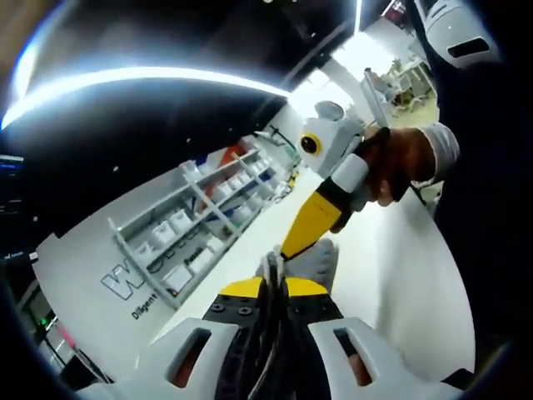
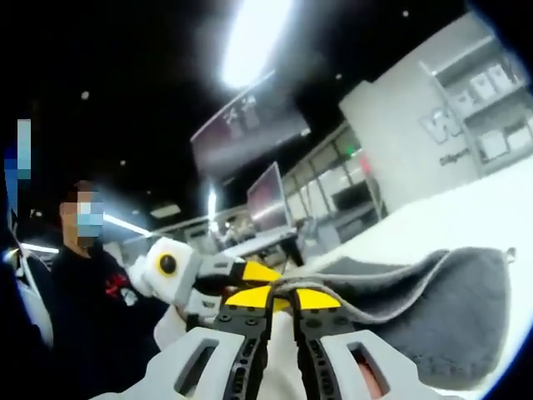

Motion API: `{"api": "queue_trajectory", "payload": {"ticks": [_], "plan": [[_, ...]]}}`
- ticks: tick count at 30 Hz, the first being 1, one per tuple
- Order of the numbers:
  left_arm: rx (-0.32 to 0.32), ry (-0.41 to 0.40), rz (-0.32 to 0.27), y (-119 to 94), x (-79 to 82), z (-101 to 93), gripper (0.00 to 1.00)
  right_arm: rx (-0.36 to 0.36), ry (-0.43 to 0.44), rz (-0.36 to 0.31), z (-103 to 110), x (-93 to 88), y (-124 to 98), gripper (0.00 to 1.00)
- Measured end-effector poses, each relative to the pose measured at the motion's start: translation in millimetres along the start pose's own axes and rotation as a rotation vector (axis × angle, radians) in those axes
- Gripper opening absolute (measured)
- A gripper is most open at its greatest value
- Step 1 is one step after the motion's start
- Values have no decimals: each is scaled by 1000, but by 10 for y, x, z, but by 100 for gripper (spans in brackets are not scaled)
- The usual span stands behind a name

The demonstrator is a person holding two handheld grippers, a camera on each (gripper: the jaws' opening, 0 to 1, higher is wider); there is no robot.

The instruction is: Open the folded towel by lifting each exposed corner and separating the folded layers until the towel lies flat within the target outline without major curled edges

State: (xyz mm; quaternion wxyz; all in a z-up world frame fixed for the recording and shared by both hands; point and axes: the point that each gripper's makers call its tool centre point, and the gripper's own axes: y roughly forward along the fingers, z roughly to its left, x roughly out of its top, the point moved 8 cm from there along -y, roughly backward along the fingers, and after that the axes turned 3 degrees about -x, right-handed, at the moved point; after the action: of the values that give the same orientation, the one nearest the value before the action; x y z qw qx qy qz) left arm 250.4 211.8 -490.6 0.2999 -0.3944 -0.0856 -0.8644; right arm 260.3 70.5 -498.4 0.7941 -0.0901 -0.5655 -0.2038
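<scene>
left gripper point(image 1: 275, 279): fingers point(image 1: 268, 287) pressed together, pinching a thin edge of grey towel point(image 1: 318, 260) at the tips. the cloth rises just past the tips as a small, soft, bunched fold. beyond it, the right gripper point(image 1: 310, 225) reaches in from the upper right, its yellow-backed fingers pointing down to the same cloth; a person's hand point(image 1: 398, 162) grips its handle.

right gripper point(image 2: 279, 292): fingers point(image 2: 310, 310) closed on the towel's point(image 2: 433, 312) hemmed edge. from the tips the cloth spreads right and forward: thick grey terry, doubled over, with a paler stitched border along the upper fold and a rounded far end. it lies partly on the white tabletop point(image 2: 466, 221), which runs behind it. to the left of the tips, the left gripper point(image 2: 250, 275) meets the same edge.

surroundings, left gripper view: white shelving unit point(image 1: 196, 221) with bins, a white wall with dark lettering, a long ceiling light point(image 1: 141, 79).

surroundings, right gripper view: person in dark clothing point(image 2: 83, 308) at left, monitors point(image 2: 271, 196) behind, ceiling light point(image 2: 254, 37) above.
</scene>
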Motion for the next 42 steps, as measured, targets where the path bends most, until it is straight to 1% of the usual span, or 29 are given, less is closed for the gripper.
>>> {"api": "queue_trajectory", "payload": {"ticks": [4,10,15,22,27,30,33,38,40,42], "plan": [[15,6,-1,-21,-12,30,5,-7,-28,6,-6,-2,-16,6],[23,-12,-2,-63,-32,70,4,-22,-51,6,-38,12,-50,7],[34,-22,-7,-111,-28,104,4,-38,-125,21,-41,38,-71,13],[58,-36,-9,-182,-45,153,4,-78,-187,25,-112,95,-134,14],[77,-52,-21,-215,-30,179,4,-112,-239,34,-177,117,-187,16],[86,-59,-15,-239,-35,198,4,-114,-253,32,-193,124,-216,17],[93,-65,-16,-273,-35,219,4,-139,-312,43,-227,128,-242,19],[89,-98,-44,-332,-31,235,4,-141,-344,45,-253,138,-262,20],[93,-110,-47,-349,-23,247,4,-142,-398,46,-279,149,-273,21],[93,-115,-45,-361,-21,249,4,-156,-415,55,-304,142,-276,22]]}}
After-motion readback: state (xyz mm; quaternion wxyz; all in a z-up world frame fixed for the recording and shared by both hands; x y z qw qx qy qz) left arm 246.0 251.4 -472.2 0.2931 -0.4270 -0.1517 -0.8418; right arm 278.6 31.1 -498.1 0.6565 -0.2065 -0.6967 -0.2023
